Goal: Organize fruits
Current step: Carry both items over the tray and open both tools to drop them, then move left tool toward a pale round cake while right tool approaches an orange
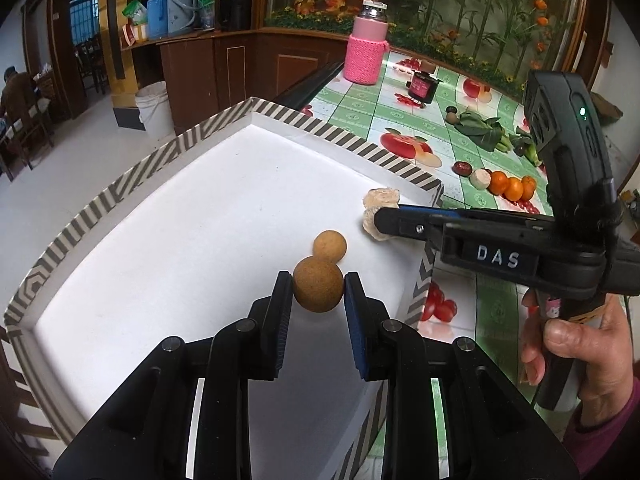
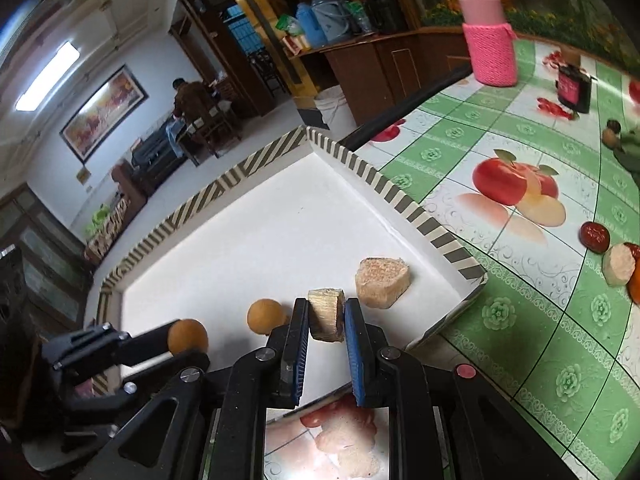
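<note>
Because both grippers hung over the white tray [image 1: 168,208] with something pinched in each, the likeliest slip was a roll. The left gripper [image 1: 318,292] had its fingers narrowed onto a round brown fruit [image 1: 318,289], low centre of the left wrist view, just in front of a second brown fruit [image 1: 329,245] lying on the tray floor. Let go from any height, I judged, it could knock that one and send both rolling toward the striped rim. The right gripper [image 2: 327,316] held a pale cut chunk [image 2: 327,314] between narrow fingers, low centre of its own view, just beside another pale chunk [image 2: 382,282] resting near the tray's right corner. The held piece looked fibrous and flat-sided, so it would probably sit still, though it might tip onto its neighbour. The brown fruits looked smooth, matt and tan. More fruit, some oranges [image 1: 512,188] among it, waited on the patterned worktop [image 1: 460,136] at right.
</note>
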`<state>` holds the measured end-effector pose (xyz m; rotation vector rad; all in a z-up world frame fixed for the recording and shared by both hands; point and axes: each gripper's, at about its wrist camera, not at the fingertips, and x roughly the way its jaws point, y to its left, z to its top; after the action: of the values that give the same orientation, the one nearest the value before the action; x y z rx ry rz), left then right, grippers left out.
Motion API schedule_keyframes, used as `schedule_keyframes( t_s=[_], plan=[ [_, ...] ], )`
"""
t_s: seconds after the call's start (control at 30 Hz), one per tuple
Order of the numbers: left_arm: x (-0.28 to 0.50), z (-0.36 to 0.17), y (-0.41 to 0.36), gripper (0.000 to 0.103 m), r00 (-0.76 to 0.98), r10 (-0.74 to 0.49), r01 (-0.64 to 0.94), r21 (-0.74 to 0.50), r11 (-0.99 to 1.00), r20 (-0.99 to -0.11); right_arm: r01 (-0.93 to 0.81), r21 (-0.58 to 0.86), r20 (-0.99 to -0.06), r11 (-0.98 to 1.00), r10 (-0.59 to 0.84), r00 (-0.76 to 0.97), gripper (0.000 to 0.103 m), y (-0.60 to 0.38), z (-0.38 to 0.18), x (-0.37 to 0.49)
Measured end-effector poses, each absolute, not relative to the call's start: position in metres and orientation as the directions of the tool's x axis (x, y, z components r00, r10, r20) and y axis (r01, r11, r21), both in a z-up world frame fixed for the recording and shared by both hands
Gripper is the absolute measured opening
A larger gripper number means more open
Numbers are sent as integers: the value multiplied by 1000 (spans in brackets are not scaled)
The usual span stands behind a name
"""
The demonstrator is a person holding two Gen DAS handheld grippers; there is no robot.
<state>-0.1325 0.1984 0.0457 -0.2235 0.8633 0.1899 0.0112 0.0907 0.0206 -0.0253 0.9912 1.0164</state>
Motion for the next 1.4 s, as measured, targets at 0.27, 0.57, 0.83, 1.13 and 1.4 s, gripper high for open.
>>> schedule_keyframes(
  t_s=[0.27,0.57,0.83,1.13,1.4],
  plan=[
    [-112,46,184,26,658,8,-216,-179,960,-753,-669,482,-633,566,753,180,34,56,36,17],
    [-122,58,183,58,660,48,-246,-155,957,-750,-635,515,-553,576,789,267,34,-11,61,2],
    [-128,77,150,58,696,45,-186,-119,975,-717,-535,431,-608,727,672,423,34,-86,60,-4],
    [-110,81,101,58,693,-59,-85,-162,983,-718,-418,349,-670,839,535,514,35,-152,44,0],
    [-70,85,57,58,682,-107,-13,-158,987,-723,-409,287,-692,866,483,537,35,-165,47,11]
  ],
)
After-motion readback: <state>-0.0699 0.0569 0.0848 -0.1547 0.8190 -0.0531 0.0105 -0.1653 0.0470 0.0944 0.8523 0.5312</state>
